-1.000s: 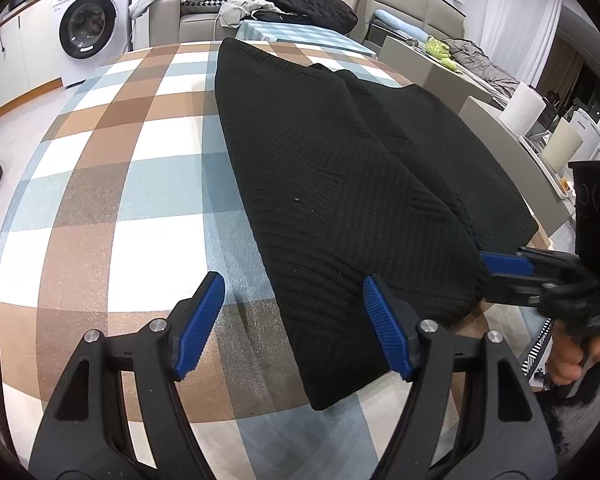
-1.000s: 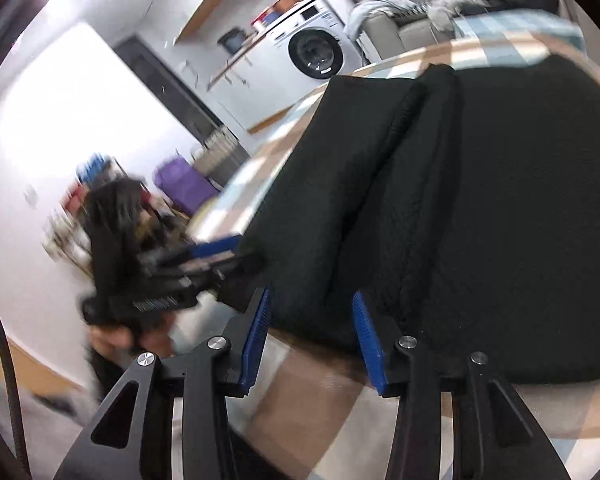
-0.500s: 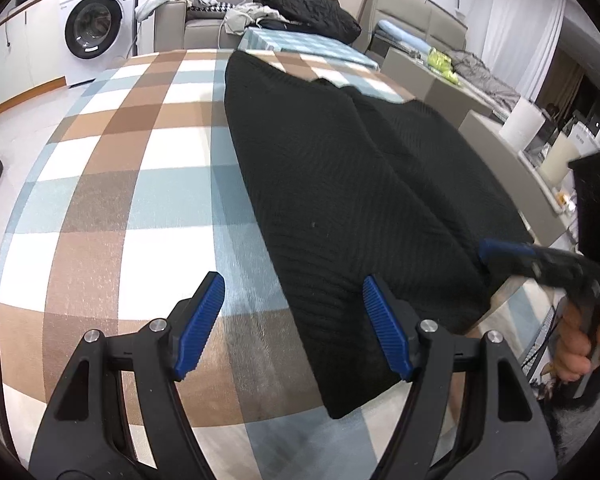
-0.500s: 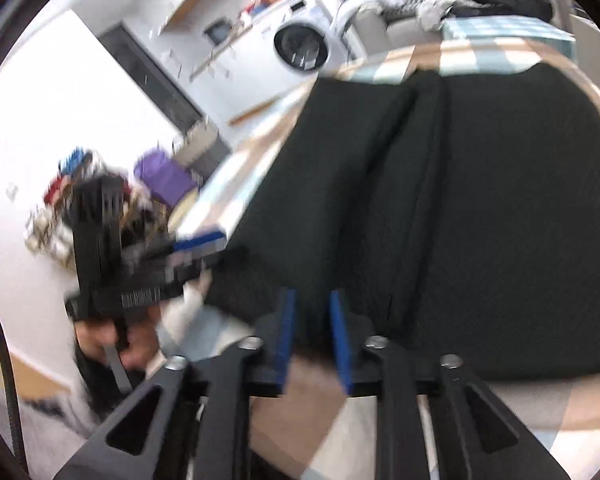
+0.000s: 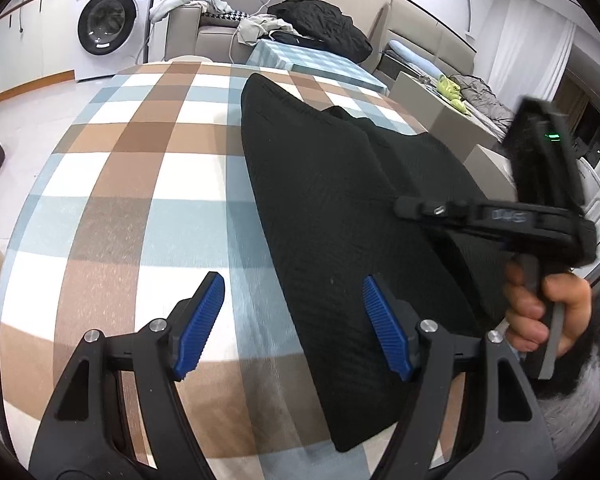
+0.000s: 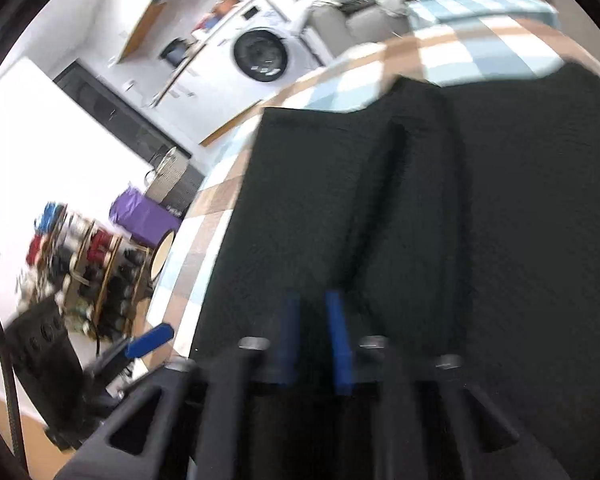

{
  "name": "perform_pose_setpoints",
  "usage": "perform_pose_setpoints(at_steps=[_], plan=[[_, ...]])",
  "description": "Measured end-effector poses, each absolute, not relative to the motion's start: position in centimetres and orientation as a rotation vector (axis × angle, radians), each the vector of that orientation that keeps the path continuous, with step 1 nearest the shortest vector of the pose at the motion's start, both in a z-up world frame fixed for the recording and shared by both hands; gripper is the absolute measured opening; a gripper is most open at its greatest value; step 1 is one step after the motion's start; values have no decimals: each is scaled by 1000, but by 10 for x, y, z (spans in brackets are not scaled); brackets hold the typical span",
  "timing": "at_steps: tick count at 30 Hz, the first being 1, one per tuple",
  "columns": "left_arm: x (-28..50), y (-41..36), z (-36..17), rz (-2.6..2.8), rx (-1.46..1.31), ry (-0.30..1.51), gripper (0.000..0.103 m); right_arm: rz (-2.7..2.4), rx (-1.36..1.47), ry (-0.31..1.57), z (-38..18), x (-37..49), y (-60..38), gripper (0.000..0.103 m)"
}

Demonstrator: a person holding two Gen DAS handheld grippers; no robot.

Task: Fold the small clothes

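Black knit fabric lies spread over our checked tablecloth, a ribbed garment running from the far side of the table down to the near edge, where one corner ends just beside our left gripper. That left gripper hangs over the cloth with its blue pads standing wide apart and nothing between them; the left pad is above bare check, the right pad above the garment's near edge. Our right gripper has just been closing, and in its own blurred view the two blue pads stand close together with a dark fold of the garment pinched between them. From the left wrist view we see that same right gripper reaching in from the right side, its black body above the fabric's right edge and our right hand wrapped around the grey handle. A raised ridge of the garment runs lengthwise along its middle. Behind the table we see a washing machine against the wall and a sofa heaped with loose clothes.
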State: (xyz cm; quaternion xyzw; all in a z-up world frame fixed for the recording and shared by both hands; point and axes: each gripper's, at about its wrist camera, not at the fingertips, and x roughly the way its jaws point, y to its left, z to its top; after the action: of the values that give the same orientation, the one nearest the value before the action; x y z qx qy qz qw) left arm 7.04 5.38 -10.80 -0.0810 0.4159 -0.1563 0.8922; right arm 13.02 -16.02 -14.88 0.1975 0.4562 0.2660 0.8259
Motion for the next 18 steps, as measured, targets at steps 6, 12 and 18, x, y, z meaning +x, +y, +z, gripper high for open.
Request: perform_pose_setpoints(at_steps=[6,12,18], plan=[[84,43,-109,-345,-155,878,69,502,361,825,-103,110,-177,2],[91,33,-126,-331,-121,924,69,416,348,979,-150,135,-176,3],[94,35,-135,-341,-135,941,69,610,429,999,-150,87,-185,28]])
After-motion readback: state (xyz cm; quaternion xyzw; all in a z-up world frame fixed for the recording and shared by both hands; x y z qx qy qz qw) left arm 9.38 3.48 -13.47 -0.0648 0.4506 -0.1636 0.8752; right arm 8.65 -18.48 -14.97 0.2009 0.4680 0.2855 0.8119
